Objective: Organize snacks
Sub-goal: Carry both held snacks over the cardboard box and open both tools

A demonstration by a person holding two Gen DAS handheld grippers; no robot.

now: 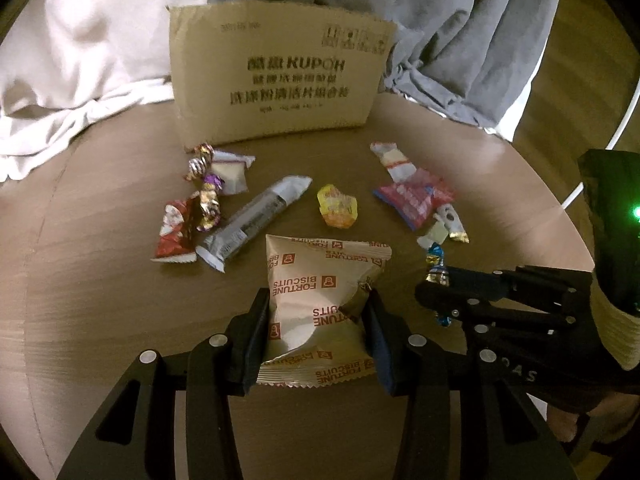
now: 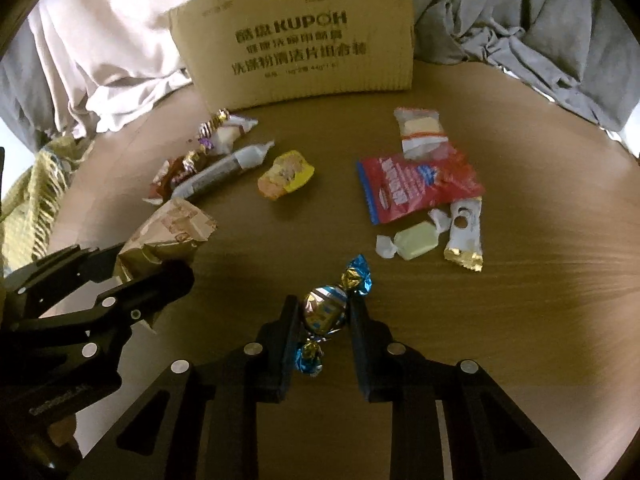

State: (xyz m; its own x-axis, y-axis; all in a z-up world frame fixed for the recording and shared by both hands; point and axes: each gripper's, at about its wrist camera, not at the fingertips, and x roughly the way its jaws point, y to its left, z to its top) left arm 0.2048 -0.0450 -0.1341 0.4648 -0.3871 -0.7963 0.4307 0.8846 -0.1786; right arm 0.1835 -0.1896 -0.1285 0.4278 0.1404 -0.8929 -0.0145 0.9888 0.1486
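Note:
My left gripper (image 1: 318, 304) is shut on a tan Fortune Biscuits packet (image 1: 320, 292), its fingers pressing both sides; the packet also shows in the right wrist view (image 2: 168, 232). My right gripper (image 2: 325, 308) is shut on a blue and gold wrapped candy (image 2: 325, 308), seen in the left wrist view (image 1: 436, 268) beside the right gripper's fingers (image 1: 444, 292). A cardboard box (image 1: 276, 76) stands at the back of the table. Loose snacks lie between: a grey bar (image 1: 252, 220), a yellow candy (image 1: 338, 205), a red packet (image 2: 416, 186).
A round wooden table (image 1: 100, 280) holds everything. More candies lie left (image 1: 204, 196) and right: a pale green candy (image 2: 412, 240), a white and gold wrapper (image 2: 464, 236), a clear-wrapped sweet (image 2: 420, 132). Grey and white bedding (image 1: 460, 40) lies behind the box.

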